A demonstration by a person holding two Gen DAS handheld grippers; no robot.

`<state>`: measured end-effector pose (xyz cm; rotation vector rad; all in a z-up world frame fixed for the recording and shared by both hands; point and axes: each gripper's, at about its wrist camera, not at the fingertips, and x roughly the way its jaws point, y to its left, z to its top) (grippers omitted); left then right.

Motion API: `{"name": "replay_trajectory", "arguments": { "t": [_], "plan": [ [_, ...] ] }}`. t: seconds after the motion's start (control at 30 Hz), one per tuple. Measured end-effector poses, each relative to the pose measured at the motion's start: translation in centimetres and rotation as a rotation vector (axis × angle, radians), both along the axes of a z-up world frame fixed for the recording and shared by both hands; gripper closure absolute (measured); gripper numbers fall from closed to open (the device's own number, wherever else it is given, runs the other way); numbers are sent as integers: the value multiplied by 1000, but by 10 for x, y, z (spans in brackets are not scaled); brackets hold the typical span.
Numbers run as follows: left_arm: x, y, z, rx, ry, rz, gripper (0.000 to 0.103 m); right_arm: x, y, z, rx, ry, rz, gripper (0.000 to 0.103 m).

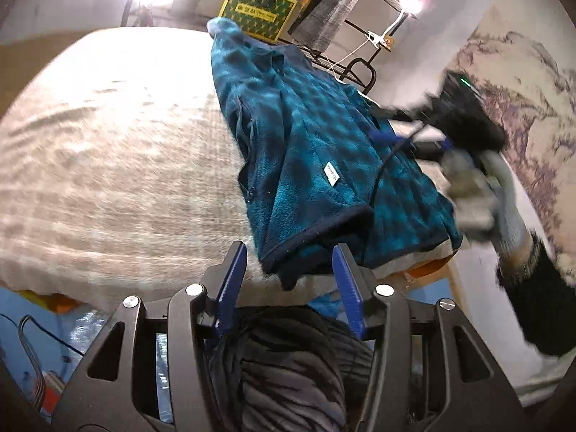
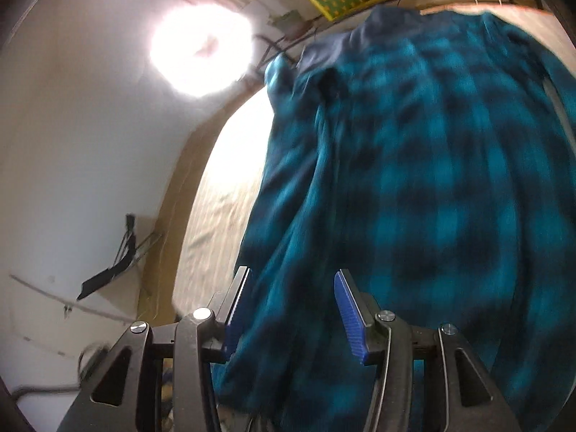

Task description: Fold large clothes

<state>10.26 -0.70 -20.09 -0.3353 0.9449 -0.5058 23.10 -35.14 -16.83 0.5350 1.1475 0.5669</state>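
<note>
A teal and dark blue checked fleece jacket (image 1: pixel 306 151) lies on the right part of a bed with a beige cover (image 1: pixel 115 165). Its hem hangs over the near edge. My left gripper (image 1: pixel 289 252) is open at that hem corner, jaws on either side of the fabric, not closed. The right gripper (image 1: pixel 403 136), held in a gloved hand (image 1: pixel 478 194), is over the jacket's right side in the left wrist view. In the right wrist view the jacket (image 2: pixel 414 180) fills the frame, blurred, and the right gripper (image 2: pixel 291 277) is open with fabric between its jaws.
A yellow and green box (image 1: pixel 257 10) and a metal rack (image 1: pixel 360 32) stand behind the bed. A wall with a painted pattern (image 1: pixel 522 90) is at the right. A bright lamp (image 2: pixel 201 50) shines on the white wall. Blue items (image 1: pixel 43 334) lie on the floor at the left.
</note>
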Motion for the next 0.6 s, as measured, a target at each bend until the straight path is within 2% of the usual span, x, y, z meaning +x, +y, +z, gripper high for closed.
{"name": "replay_trajectory", "arguments": {
  "t": [0.13, 0.2, 0.23, 0.33, 0.4, 0.43, 0.5, 0.6],
  "plan": [
    [10, -18, -6, -23, -12, -20, 53, -40, -7, 4, -7, -14, 27, 47],
    [13, -32, -8, -32, -14, -51, 59, -55, -12, 8, -7, -24, 30, 42],
    [12, -43, -10, -33, -14, -84, 64, -64, -15, 10, -7, -31, 30, 42],
    [6, -68, -12, -38, -5, -174, 65, -79, -20, 19, -7, -49, 37, 42],
    [-2, -85, -18, -8, 19, -243, 65, -88, -23, 27, -31, -77, 43, 41],
    [-5, -88, -19, 4, 24, -257, 65, -92, -23, 32, -47, -96, 53, 40],
    [-15, -86, -16, 12, 29, -270, 65, -97, -22, 36, -66, -121, 65, 29],
    [-27, -63, -2, -29, 12, -223, 65, -96, -16, 30, -71, -116, 82, 29]
  ]
}}
